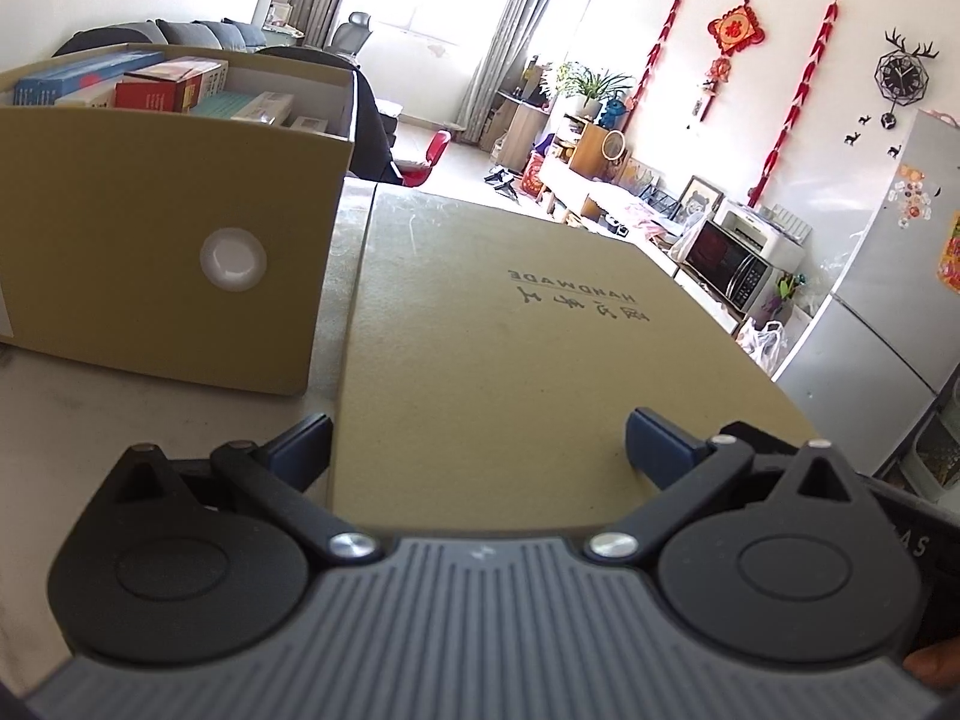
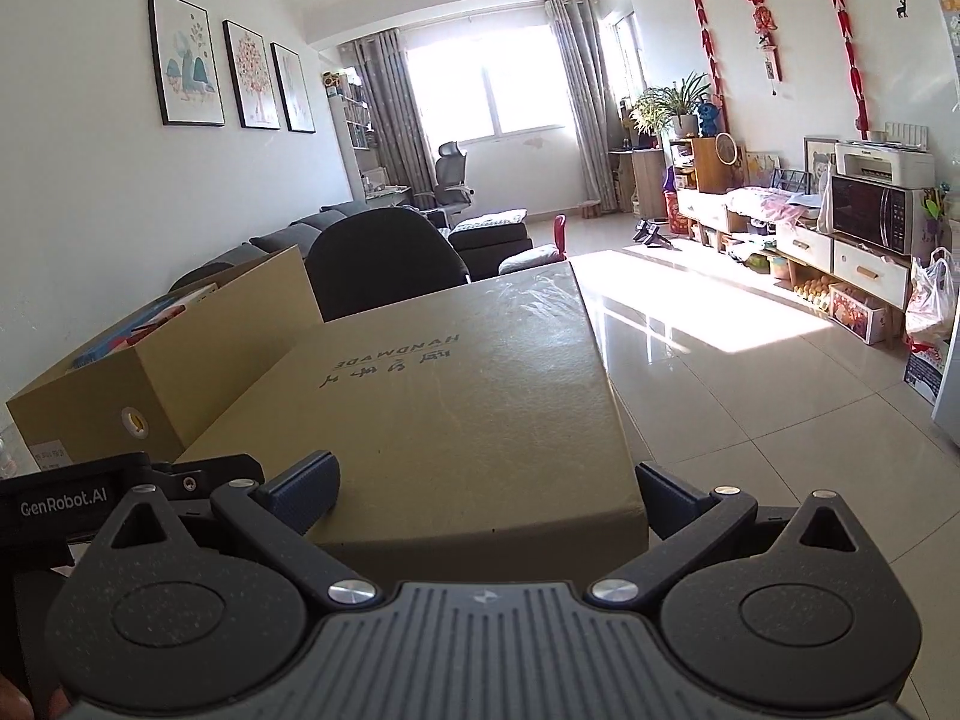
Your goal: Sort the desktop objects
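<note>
A flat tan lid (image 1: pixel 510 330) printed HANDMADE lies in front of both grippers. My left gripper (image 1: pixel 480 438) is open; its left finger is beside the lid's left edge and its right finger is over the lid's top. My right gripper (image 2: pixel 486 489) is open at the near right corner of the lid (image 2: pixel 468 372), left finger over the top and right finger just past the right edge. Left of the lid stands an open tan cardboard box (image 1: pixel 150 228) holding a red box (image 1: pixel 159 87), a blue book (image 1: pixel 72 81) and other packets. The box (image 2: pixel 180 360) also shows in the right wrist view.
The grey table (image 1: pixel 36 420) runs under the box and lid. A black chair (image 2: pixel 384 258) stands behind the table's far edge. The tiled floor (image 2: pixel 750 396) drops away right of the lid. The left gripper's body (image 2: pixel 60 504) sits close beside my right one.
</note>
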Action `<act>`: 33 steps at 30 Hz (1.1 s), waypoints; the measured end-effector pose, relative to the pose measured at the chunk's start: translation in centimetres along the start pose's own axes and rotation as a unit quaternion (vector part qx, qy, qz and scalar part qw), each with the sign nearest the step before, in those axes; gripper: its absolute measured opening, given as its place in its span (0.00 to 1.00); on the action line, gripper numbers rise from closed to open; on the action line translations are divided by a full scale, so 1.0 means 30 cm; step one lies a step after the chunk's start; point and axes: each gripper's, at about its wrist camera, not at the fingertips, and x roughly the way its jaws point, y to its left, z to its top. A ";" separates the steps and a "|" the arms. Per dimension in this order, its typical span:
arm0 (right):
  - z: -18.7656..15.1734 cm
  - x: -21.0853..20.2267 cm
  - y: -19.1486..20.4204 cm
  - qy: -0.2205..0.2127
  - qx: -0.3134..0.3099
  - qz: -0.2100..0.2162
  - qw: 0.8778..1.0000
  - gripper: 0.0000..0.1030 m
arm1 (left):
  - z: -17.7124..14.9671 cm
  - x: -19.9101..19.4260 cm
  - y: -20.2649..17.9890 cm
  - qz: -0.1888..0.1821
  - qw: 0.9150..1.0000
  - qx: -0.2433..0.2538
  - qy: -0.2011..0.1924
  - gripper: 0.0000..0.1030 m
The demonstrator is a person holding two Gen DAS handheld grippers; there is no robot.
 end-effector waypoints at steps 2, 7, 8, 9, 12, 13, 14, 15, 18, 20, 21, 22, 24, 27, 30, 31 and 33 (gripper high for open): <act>0.003 -0.009 -0.001 -0.005 0.000 -0.001 1.000 1.00 | 0.003 -0.006 -0.001 0.000 1.000 0.002 -0.002 1.00; 0.005 -0.027 -0.008 -0.011 0.004 -0.002 1.000 1.00 | 0.004 -0.019 -0.002 0.001 1.000 0.015 -0.007 1.00; 0.005 -0.031 -0.008 -0.012 0.003 -0.002 1.000 1.00 | 0.003 -0.021 0.002 0.001 1.000 0.014 -0.007 1.00; 0.004 -0.034 -0.007 -0.013 0.003 -0.002 1.000 1.00 | 0.002 -0.023 0.006 0.000 1.000 0.013 -0.007 1.00; 0.003 -0.039 -0.004 -0.016 0.002 -0.003 1.000 1.00 | 0.005 -0.031 0.013 -0.001 1.000 0.012 -0.007 1.00; 0.004 -0.040 -0.002 -0.017 0.001 -0.004 1.000 1.00 | 0.006 -0.034 0.014 -0.001 1.000 0.011 -0.008 1.00; 0.005 -0.041 0.000 -0.019 0.000 -0.004 1.000 1.00 | 0.011 -0.036 0.011 -0.001 1.000 0.011 -0.009 1.00; 0.006 -0.043 0.001 -0.021 -0.001 -0.004 1.000 1.00 | 0.016 -0.037 0.007 -0.001 1.000 0.011 -0.009 1.00; 0.008 -0.052 0.003 -0.026 -0.001 -0.004 1.000 1.00 | 0.021 -0.045 0.005 -0.001 1.000 0.011 -0.012 1.00; 0.010 -0.058 0.004 -0.029 -0.001 -0.004 1.000 1.00 | 0.023 -0.050 0.004 -0.001 1.000 0.011 -0.014 1.00; 0.011 -0.061 0.005 -0.031 -0.001 -0.004 1.000 1.00 | 0.027 -0.053 0.001 -0.002 1.000 0.011 -0.015 1.00; 0.012 -0.064 0.005 -0.033 -0.001 -0.004 0.999 1.00 | 0.027 -0.055 0.000 -0.003 1.000 0.011 -0.016 1.00; 0.014 -0.070 0.006 -0.037 -0.002 -0.005 0.999 1.00 | 0.029 -0.062 -0.005 -0.004 1.000 0.011 -0.018 1.00; 0.019 -0.083 0.008 -0.045 -0.003 -0.006 0.999 1.00 | 0.040 -0.068 -0.018 -0.006 1.000 0.011 -0.022 1.00; 0.027 -0.095 0.010 -0.054 -0.003 -0.006 0.999 1.00 | 0.047 -0.079 -0.026 -0.008 0.999 0.014 -0.027 1.00; 0.029 -0.099 0.011 -0.057 -0.003 -0.006 0.998 1.00 | 0.050 -0.083 -0.029 -0.009 0.999 0.015 -0.029 1.00; 0.034 -0.107 0.012 -0.062 -0.004 -0.007 0.998 1.00 | 0.060 -0.088 -0.035 -0.009 0.999 0.017 -0.033 1.00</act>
